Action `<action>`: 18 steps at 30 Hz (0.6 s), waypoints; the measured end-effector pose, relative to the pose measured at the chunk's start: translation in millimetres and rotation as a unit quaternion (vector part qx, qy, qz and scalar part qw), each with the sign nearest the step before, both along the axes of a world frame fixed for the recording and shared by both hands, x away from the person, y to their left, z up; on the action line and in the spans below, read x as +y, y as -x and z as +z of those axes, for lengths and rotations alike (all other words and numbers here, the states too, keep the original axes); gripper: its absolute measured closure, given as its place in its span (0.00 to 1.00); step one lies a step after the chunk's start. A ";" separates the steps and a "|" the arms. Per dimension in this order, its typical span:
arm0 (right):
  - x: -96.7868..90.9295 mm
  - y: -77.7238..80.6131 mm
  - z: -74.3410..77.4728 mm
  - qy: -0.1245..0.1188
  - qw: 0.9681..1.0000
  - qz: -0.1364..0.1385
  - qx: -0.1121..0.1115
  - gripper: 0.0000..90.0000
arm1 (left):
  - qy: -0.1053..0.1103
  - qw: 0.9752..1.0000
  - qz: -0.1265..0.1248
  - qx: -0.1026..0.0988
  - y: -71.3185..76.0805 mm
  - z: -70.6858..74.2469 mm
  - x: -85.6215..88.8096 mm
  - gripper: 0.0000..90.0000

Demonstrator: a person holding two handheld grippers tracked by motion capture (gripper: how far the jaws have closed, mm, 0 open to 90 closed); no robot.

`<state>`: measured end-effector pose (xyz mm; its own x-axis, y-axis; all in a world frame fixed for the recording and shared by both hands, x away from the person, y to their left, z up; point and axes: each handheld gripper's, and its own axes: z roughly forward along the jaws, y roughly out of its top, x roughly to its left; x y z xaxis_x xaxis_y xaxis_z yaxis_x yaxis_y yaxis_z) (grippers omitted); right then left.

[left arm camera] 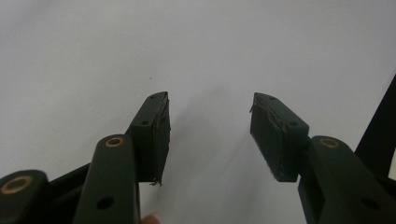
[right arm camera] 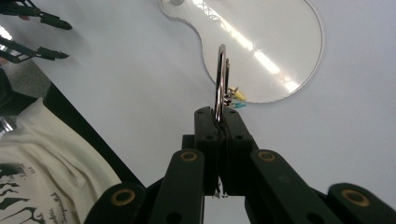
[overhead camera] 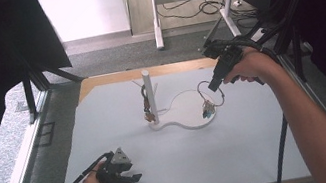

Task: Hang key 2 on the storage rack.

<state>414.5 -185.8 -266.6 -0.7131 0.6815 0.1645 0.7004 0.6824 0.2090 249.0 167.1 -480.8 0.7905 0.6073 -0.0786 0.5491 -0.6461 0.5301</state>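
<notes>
My right gripper (right arm camera: pixel 218 122) fingers clamp a thin metal key ring (right arm camera: pixel 220 81) above the white keyhole-shaped base (overhead camera: pixel 190 112); a loose pinch could drop it. My left gripper (left arm camera: pixel 210 135) fingers rest apart on the pale surface (overhead camera: pixel 213 158).

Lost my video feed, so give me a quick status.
Right gripper shut on key ring, held above white base plate. Left gripper open, idle on table. Upright post nearby, not blocking.
</notes>
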 end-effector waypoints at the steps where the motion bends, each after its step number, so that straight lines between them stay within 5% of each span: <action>1: 1.4 -1.2 -0.6 -0.001 1.000 -0.002 0.000 0.98 | 0.000 1.000 -0.001 0.001 0.0 0.1 0.1 0.54; 18: 28.3 -15.1 -1.0 -0.020 1.000 0.001 -0.007 0.98 | 0.001 1.000 -0.001 -0.004 0.2 3.1 2.8 0.54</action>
